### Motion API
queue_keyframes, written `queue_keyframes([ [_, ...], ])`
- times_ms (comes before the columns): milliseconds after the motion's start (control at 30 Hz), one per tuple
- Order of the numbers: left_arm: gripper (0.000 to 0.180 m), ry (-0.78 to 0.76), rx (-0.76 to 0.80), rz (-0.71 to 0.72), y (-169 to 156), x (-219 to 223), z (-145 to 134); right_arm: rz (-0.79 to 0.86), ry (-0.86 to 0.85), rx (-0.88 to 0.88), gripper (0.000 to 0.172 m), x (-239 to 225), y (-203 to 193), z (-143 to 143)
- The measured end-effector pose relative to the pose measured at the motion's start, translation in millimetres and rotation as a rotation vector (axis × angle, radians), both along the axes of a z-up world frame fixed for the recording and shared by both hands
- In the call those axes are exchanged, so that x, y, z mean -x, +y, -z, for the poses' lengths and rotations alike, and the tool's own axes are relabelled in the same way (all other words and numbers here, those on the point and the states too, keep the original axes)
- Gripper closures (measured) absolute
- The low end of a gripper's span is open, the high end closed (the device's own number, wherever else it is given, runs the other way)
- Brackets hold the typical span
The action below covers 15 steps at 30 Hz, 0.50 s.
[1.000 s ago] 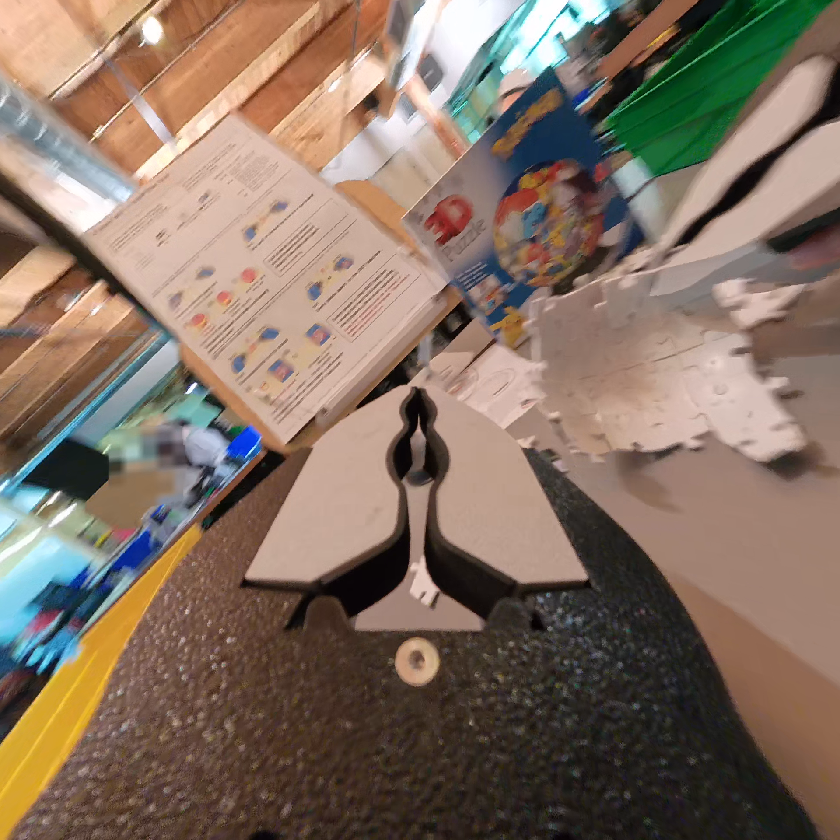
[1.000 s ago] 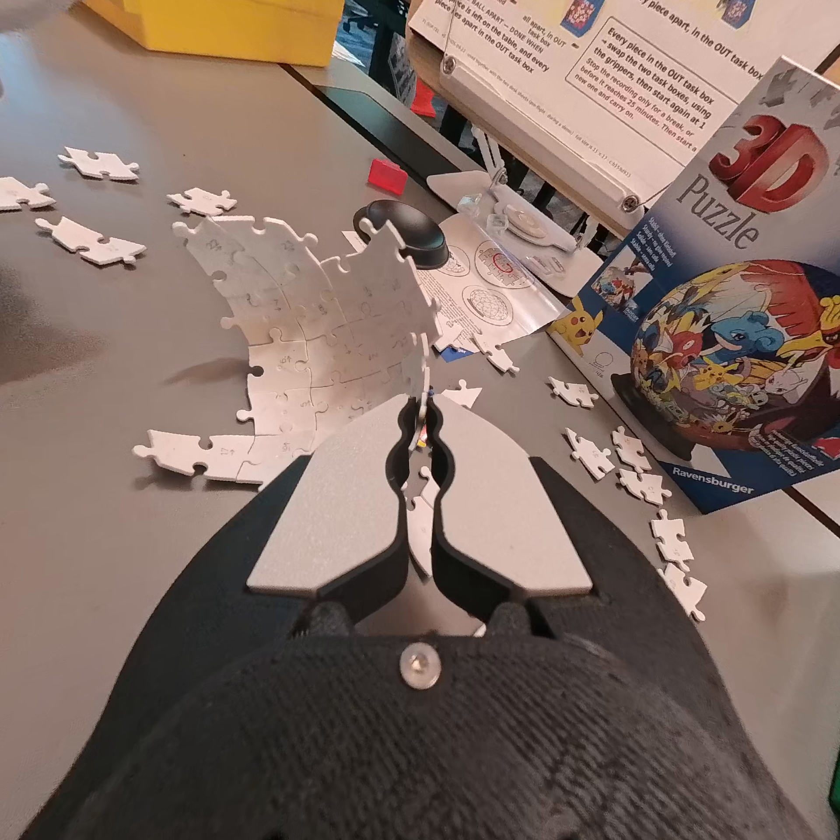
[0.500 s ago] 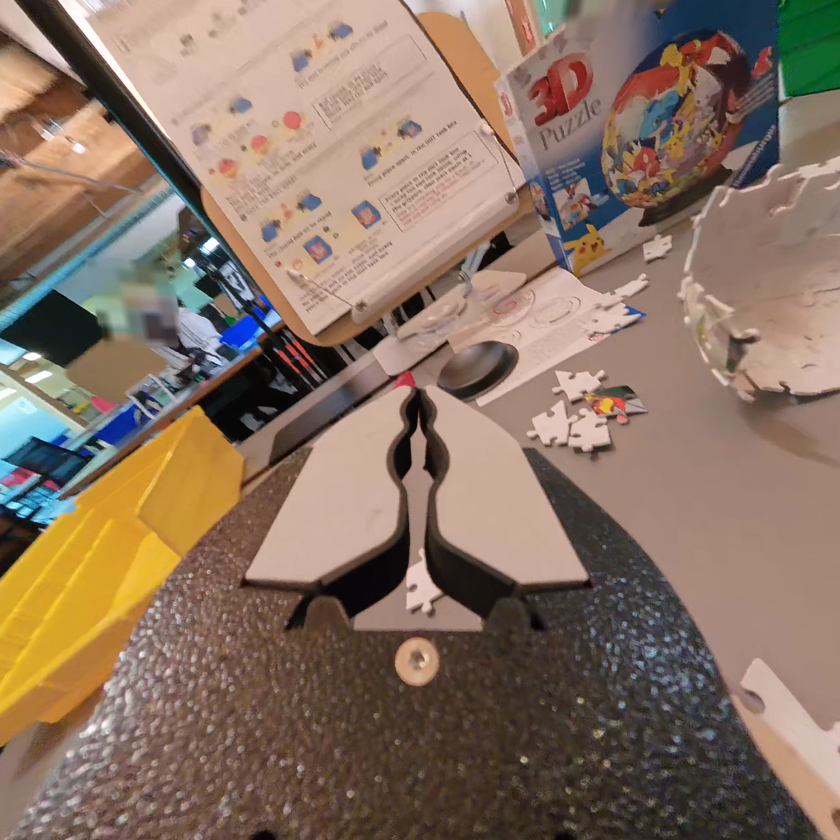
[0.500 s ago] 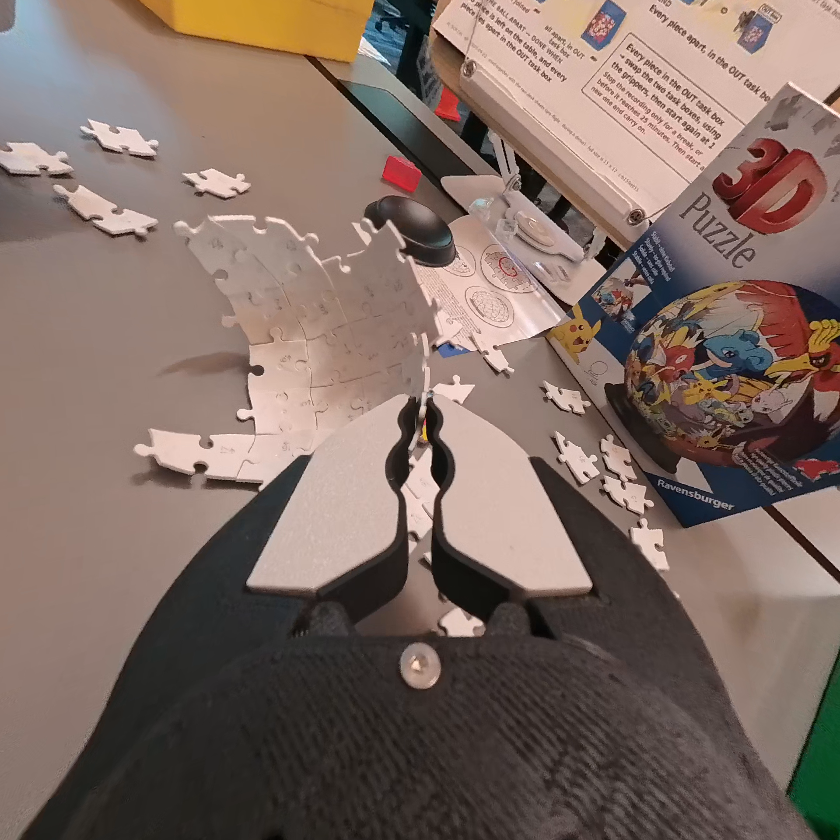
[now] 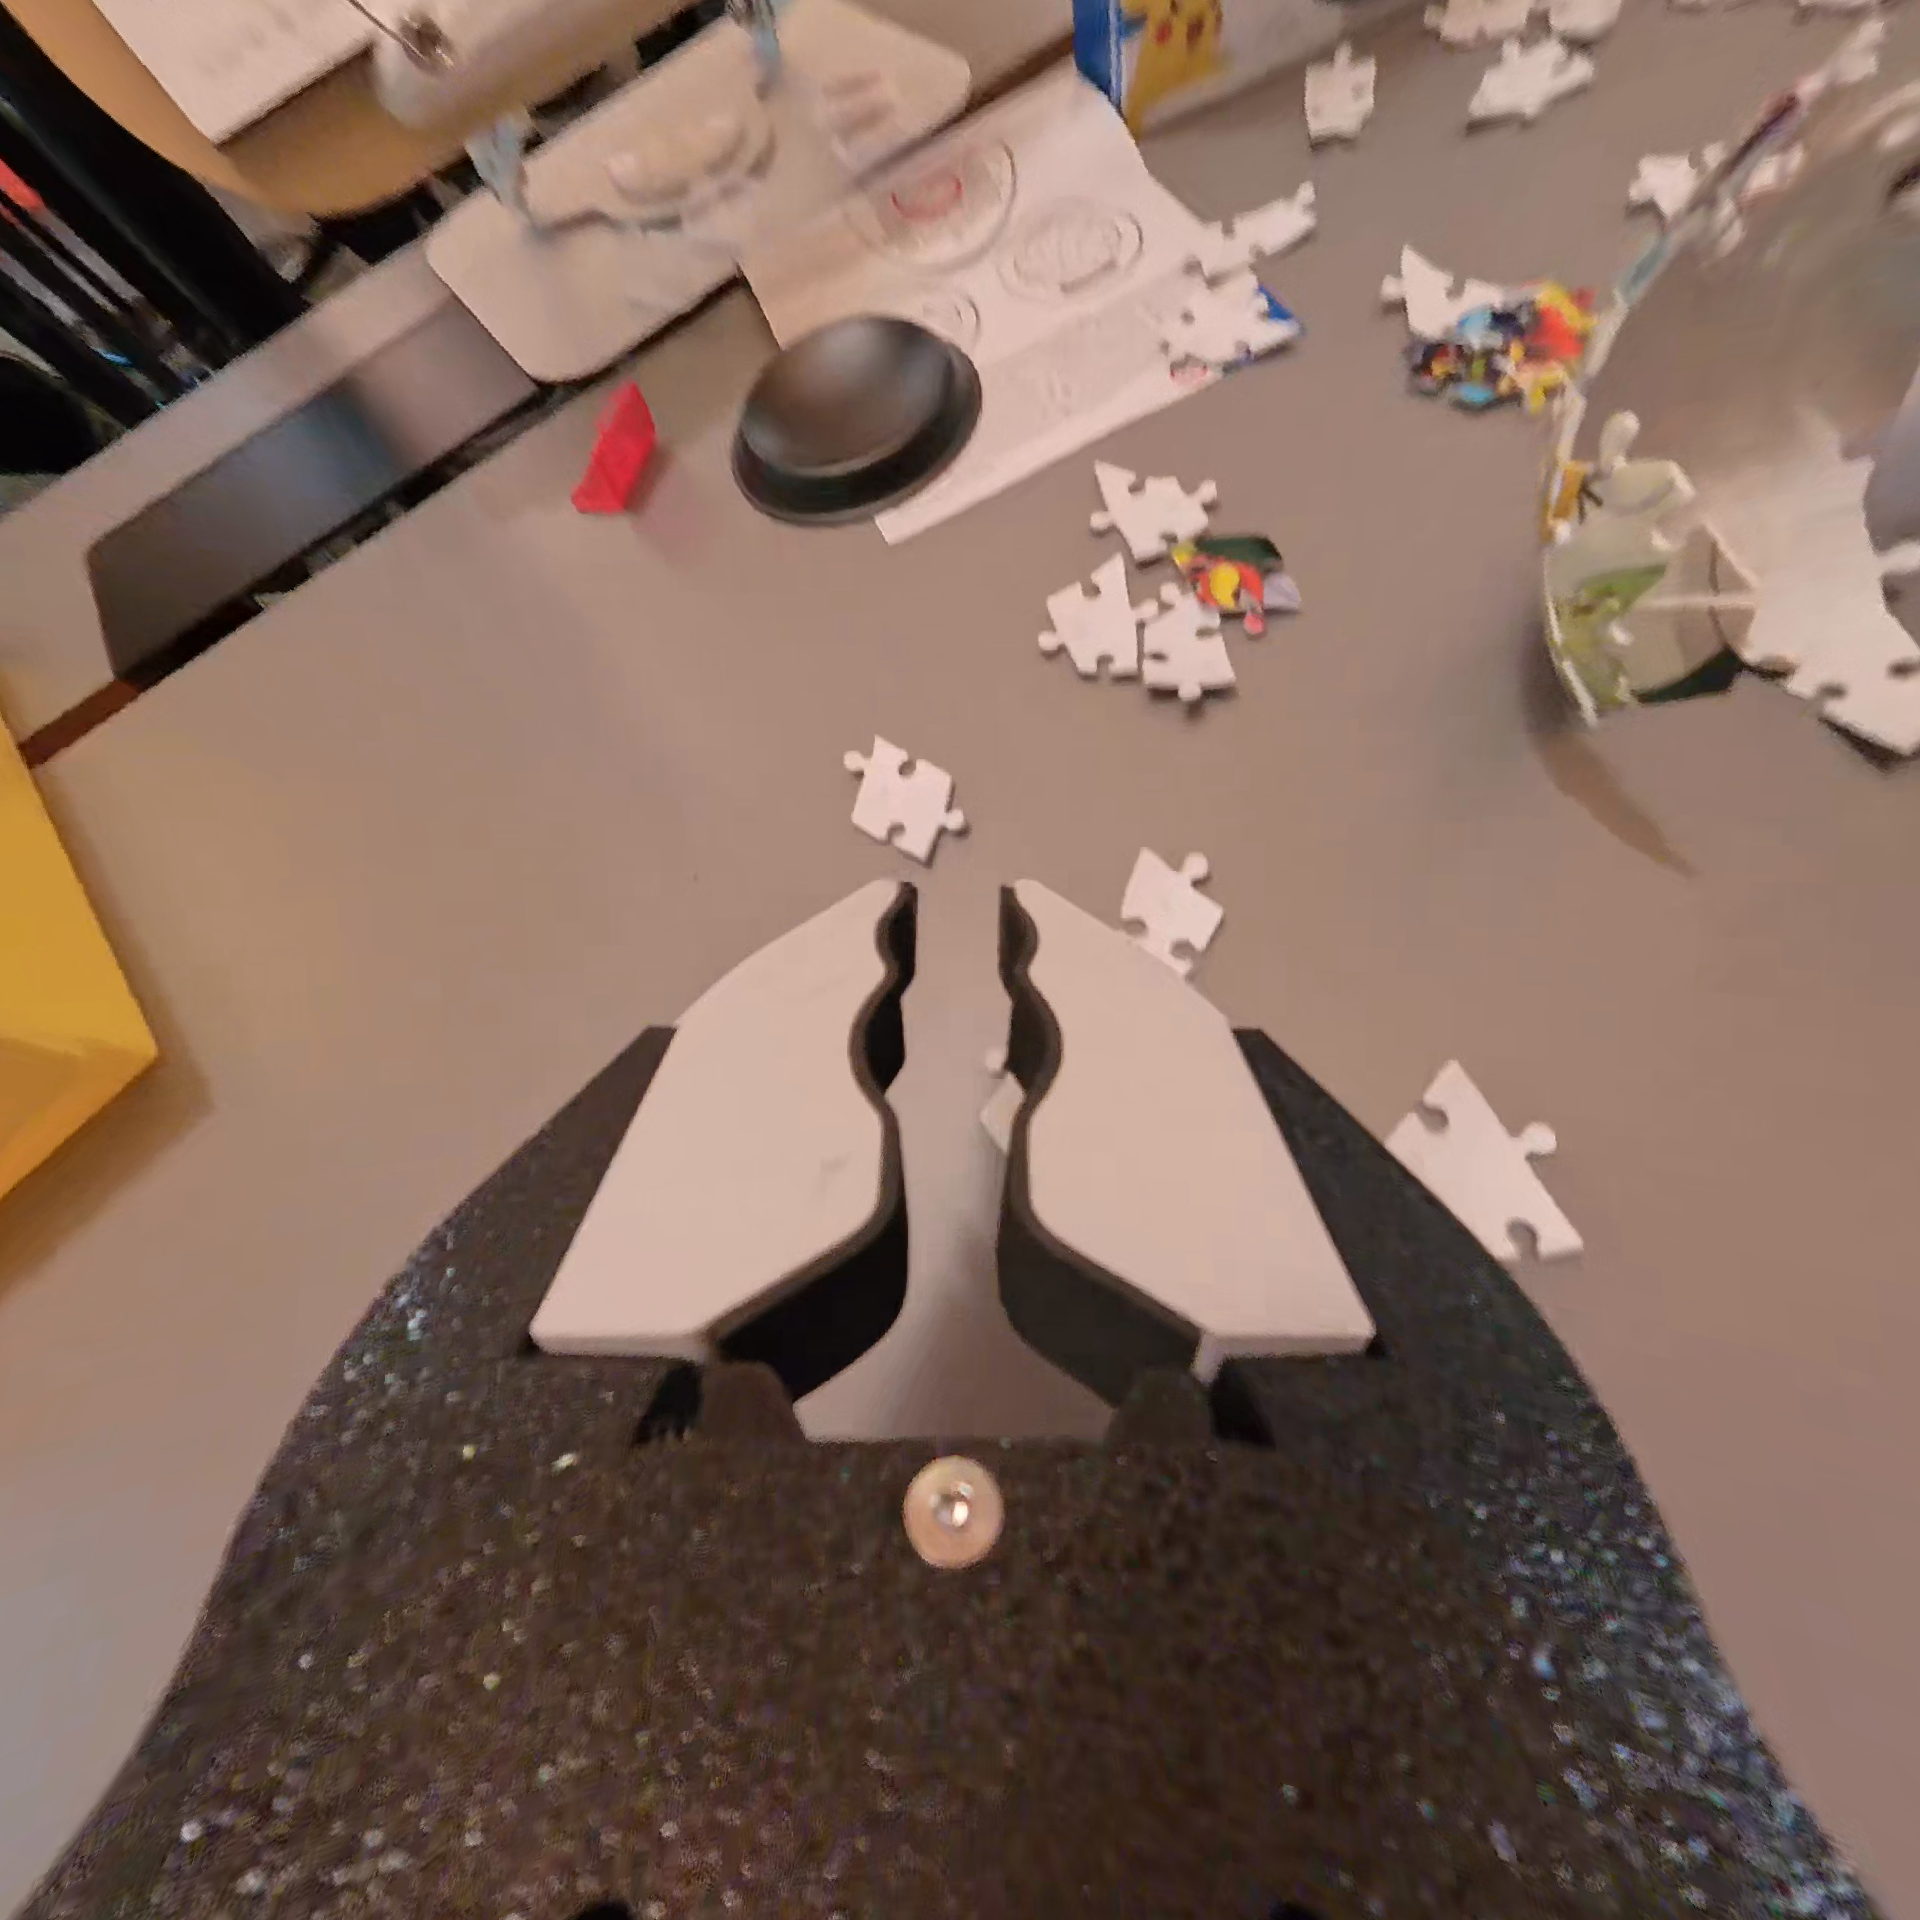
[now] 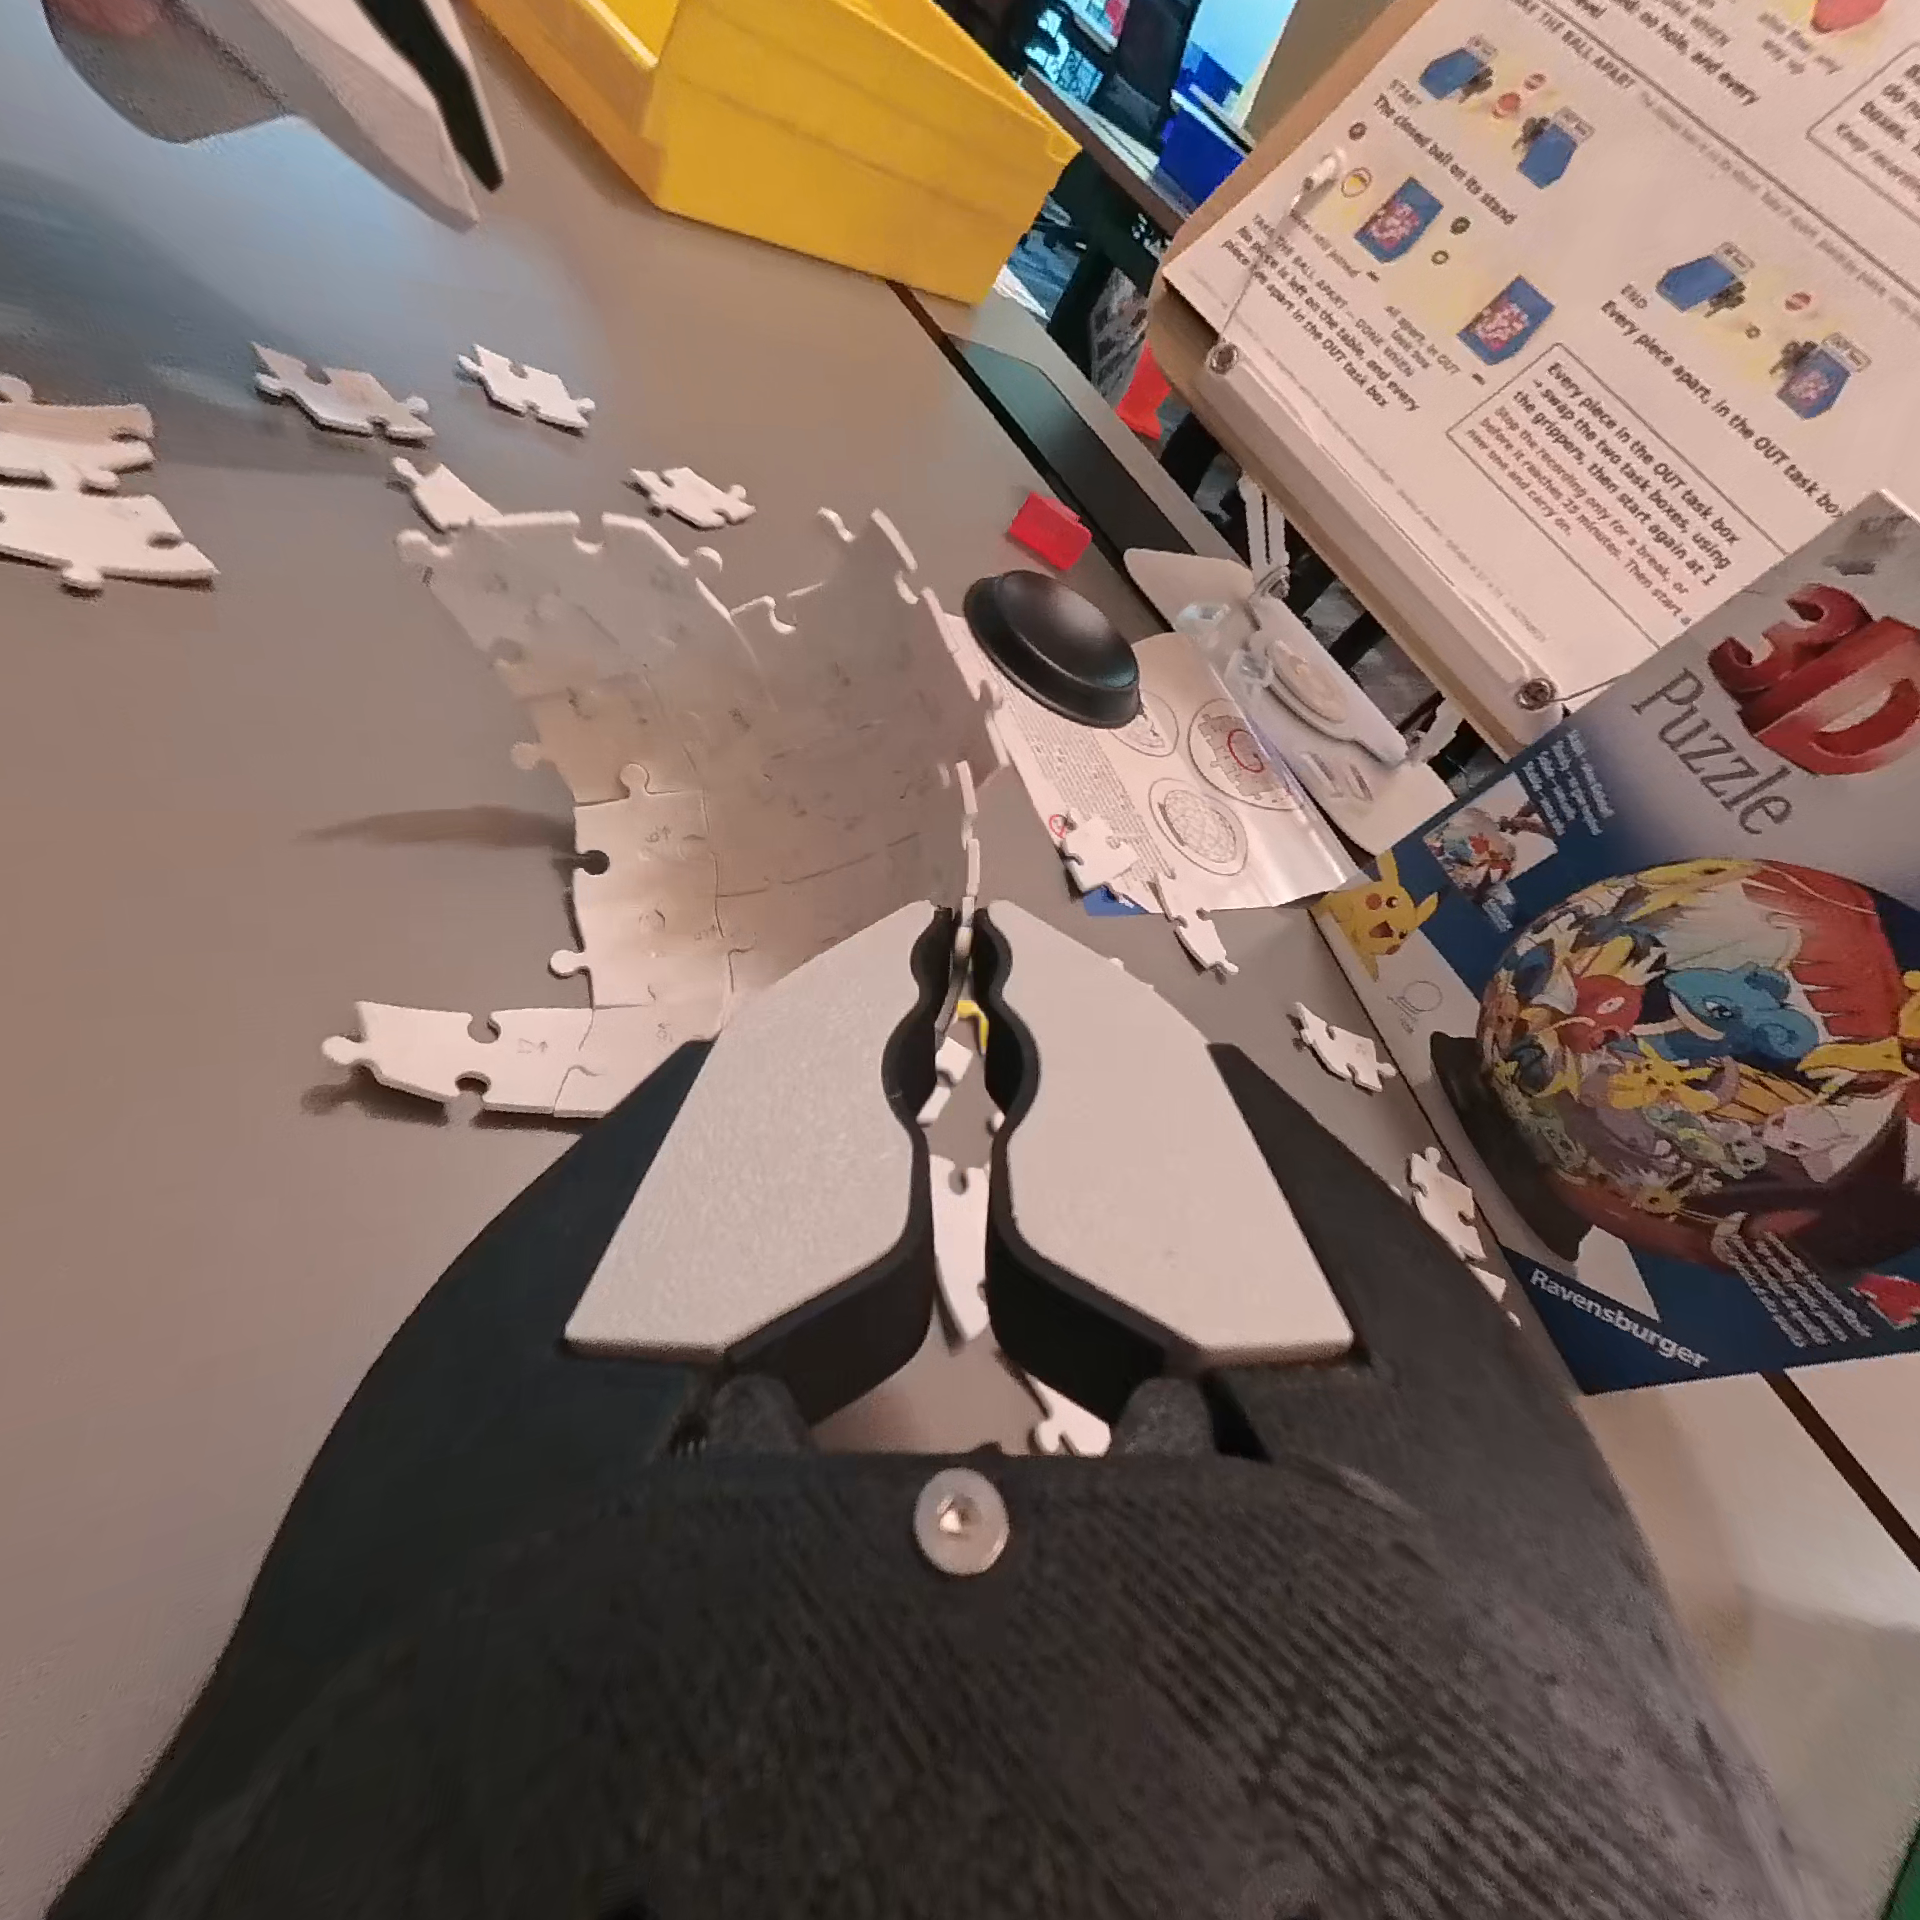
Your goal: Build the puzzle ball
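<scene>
My left gripper [image 5: 958, 894] is open, low over the grey table [image 5: 520, 831]. A small white puzzle piece [image 5: 995, 1107] shows between its fingers, by the right finger; the pads do not press on it. Loose white pieces [image 5: 902, 798] [image 5: 1169, 909] lie just ahead of the tips. My right gripper [image 6: 964, 920] is shut on the rim of a curved white shell of joined puzzle pieces [image 6: 727, 748], which also shows in the left wrist view [image 5: 1818, 520]. The left gripper shows at the top left of the right wrist view [image 6: 416, 104].
A black round stand [image 6: 1055, 649], a red block [image 6: 1049, 525] and a printed sheet [image 6: 1164, 790] lie behind the shell. A puzzle box [image 6: 1714, 987] stands at the right, yellow bins [image 6: 831, 135] at the back. Several loose pieces [image 5: 1143, 623] are scattered on the table. My right fingertips sit around 20 cm from my left ones. My left gripper's tips are some 25 cm from the red block [image 6: 1049, 525]. The left camera catches it too, in the left wrist view [image 5: 617, 437].
My left gripper swung down toward the table and its jaws opened, letting go of the small white piece it held. My right gripper kept its hold on the shell's rim.
</scene>
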<state>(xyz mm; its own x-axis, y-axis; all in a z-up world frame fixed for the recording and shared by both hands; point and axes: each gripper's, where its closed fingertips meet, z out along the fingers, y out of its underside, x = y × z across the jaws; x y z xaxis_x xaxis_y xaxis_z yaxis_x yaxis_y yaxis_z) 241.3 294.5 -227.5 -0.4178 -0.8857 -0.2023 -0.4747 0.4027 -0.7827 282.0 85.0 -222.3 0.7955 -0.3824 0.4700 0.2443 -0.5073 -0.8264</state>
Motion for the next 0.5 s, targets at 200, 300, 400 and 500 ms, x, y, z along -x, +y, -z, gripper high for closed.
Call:
queue_keyframes([
  [200,0.157,0.207,-0.009,0.083,-3.2,29.1,15.1,-0.015,-0.007,-0.006,0.169,2.7,2.7,-1.4],
  [300,0.148,0.280,-0.042,0.107,-2.5,40.6,22.3,-0.021,-0.010,-0.002,0.168,3.8,4.4,-1.2],
  [400,0.146,0.314,-0.075,0.148,-7.8,46.5,28.4,-0.027,-0.009,0.000,0.168,5.2,6.7,-0.8],
  [500,0.146,0.316,-0.071,0.170,-16.3,46.0,29.1,-0.031,-0.015,0.007,0.168,6.1,7.9,-0.5],
])
